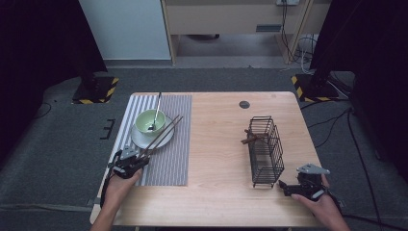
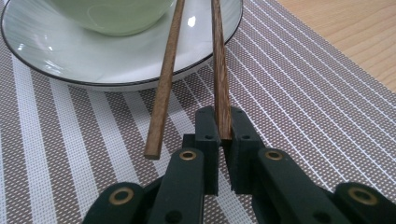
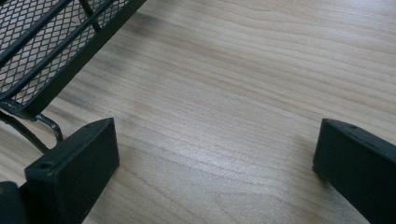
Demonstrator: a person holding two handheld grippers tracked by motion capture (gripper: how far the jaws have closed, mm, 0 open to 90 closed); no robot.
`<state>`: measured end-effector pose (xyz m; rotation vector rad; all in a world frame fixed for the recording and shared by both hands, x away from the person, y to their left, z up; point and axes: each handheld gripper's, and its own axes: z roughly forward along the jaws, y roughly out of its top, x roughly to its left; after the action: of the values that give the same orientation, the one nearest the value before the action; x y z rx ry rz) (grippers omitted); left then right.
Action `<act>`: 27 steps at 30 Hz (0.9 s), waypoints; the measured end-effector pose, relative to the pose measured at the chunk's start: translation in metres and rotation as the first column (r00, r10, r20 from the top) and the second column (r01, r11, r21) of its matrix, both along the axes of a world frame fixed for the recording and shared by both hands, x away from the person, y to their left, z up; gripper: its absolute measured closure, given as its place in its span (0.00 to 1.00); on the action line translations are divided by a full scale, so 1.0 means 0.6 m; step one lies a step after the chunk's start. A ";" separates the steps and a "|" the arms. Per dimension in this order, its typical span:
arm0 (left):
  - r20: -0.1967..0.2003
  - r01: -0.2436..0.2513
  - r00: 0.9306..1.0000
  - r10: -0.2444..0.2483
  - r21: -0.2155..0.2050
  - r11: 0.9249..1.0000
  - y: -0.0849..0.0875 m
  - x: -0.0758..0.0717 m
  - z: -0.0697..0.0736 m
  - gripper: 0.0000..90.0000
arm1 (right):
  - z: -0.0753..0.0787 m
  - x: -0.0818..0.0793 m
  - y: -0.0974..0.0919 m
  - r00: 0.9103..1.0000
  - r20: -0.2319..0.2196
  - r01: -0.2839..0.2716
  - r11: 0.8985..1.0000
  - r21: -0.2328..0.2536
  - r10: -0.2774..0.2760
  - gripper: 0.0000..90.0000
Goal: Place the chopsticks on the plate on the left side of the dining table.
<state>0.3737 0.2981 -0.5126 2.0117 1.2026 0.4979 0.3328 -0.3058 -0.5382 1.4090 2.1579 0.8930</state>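
Note:
Two brown wooden chopsticks (image 1: 163, 134) lean from the striped placemat (image 1: 173, 159) up over the rim of a white plate (image 1: 138, 139) that carries a pale green bowl (image 1: 146, 122). My left gripper (image 1: 143, 156) sits at their near ends on the mat. In the left gripper view my left gripper (image 2: 225, 127) is shut on the right chopstick (image 2: 218, 56), while the other chopstick (image 2: 166, 79) lies loose just left of the jaws. My right gripper (image 1: 284, 186) rests low by the near right corner of a black wire basket (image 1: 264, 149), open, with bare wood between its jaws (image 3: 215, 154).
A metal spoon (image 1: 157, 108) stands in the bowl. A brown wooden piece (image 1: 251, 139) sticks out of the wire basket's left side. The basket's mesh corner (image 3: 42, 56) lies just left of my right gripper. A round grey cap (image 1: 244, 104) sits in the tabletop at the back.

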 end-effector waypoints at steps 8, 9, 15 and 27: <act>-0.009 -0.007 1.000 0.007 0.002 1.000 0.003 0.003 -0.005 0.93 | 0.000 0.000 0.000 1.000 0.000 0.001 1.000 0.000 -0.001 0.00; -0.008 -0.004 1.000 0.004 0.003 1.000 0.004 0.003 -0.005 0.93 | 0.000 0.000 0.000 1.000 0.000 0.002 1.000 0.000 -0.002 0.00; -0.011 -0.003 1.000 0.003 0.005 1.000 0.003 0.004 -0.006 0.93 | 0.000 0.000 0.000 1.000 0.000 0.003 1.000 0.000 -0.003 0.00; -0.021 -0.012 1.000 0.012 0.005 1.000 0.008 0.005 -0.010 0.93 | 0.000 -0.001 0.001 1.000 -0.001 0.004 1.000 0.002 -0.004 0.00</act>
<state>0.3769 0.3030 -0.5184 2.0193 1.2280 0.4875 0.3325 -0.3054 -0.5382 1.4148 2.1547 0.8926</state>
